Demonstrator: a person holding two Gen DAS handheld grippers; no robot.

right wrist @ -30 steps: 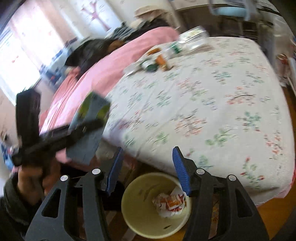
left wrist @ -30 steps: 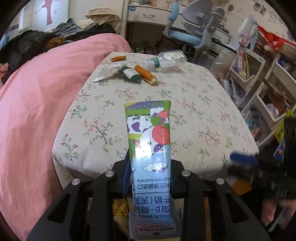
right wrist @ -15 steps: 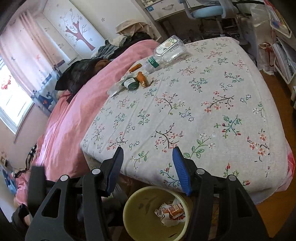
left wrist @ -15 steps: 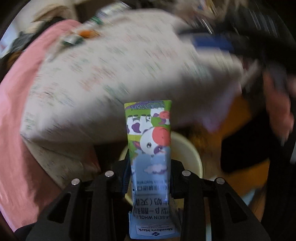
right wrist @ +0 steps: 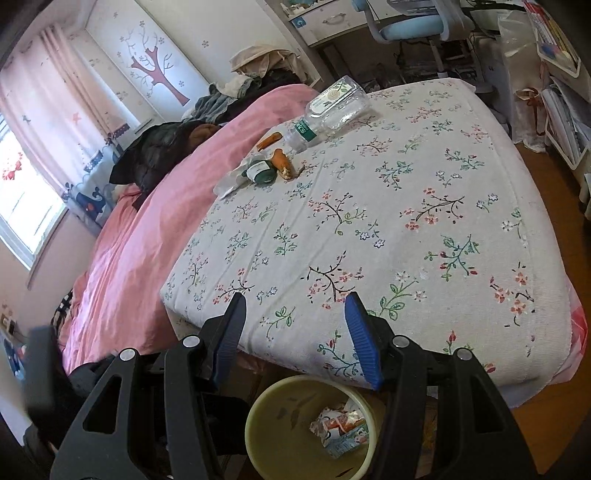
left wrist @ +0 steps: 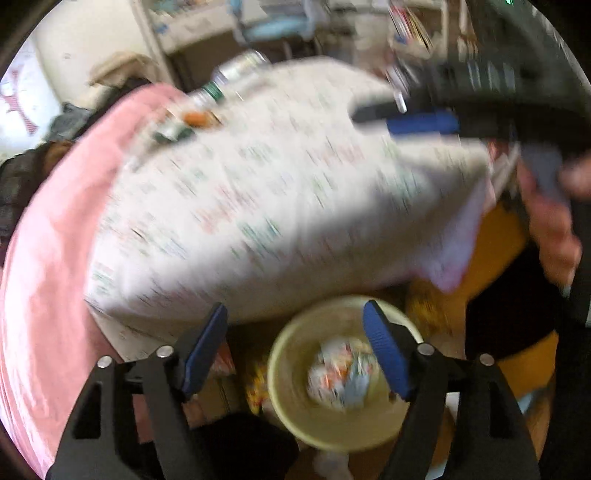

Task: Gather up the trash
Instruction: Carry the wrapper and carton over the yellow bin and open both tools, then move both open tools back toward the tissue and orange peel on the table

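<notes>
A yellow-green waste bin [right wrist: 280,428] stands on the floor at the foot of the bed, with crumpled wrappers and the milk carton [right wrist: 341,430] inside; it also shows blurred in the left wrist view [left wrist: 295,369]. My left gripper [left wrist: 295,325] is open and empty above the bin. My right gripper [right wrist: 293,308] is open and empty over the bed's near edge. On the floral sheet at the far side lie a clear plastic bottle [right wrist: 328,107], a green packet [right wrist: 260,171], orange wrappers [right wrist: 282,160] and a clear wrapper [right wrist: 231,182].
A pink duvet [right wrist: 147,206] covers the bed's left half, with dark clothes [right wrist: 162,147] piled on it. A desk and blue chair [right wrist: 410,22] stand behind the bed. Shelves [right wrist: 561,92] line the right wall. The right gripper shows blurred in the left wrist view [left wrist: 424,122].
My left gripper swung from over the bed down above the bin, opened and let go of the milk carton, which now lies in the bin. The right gripper lifted slightly.
</notes>
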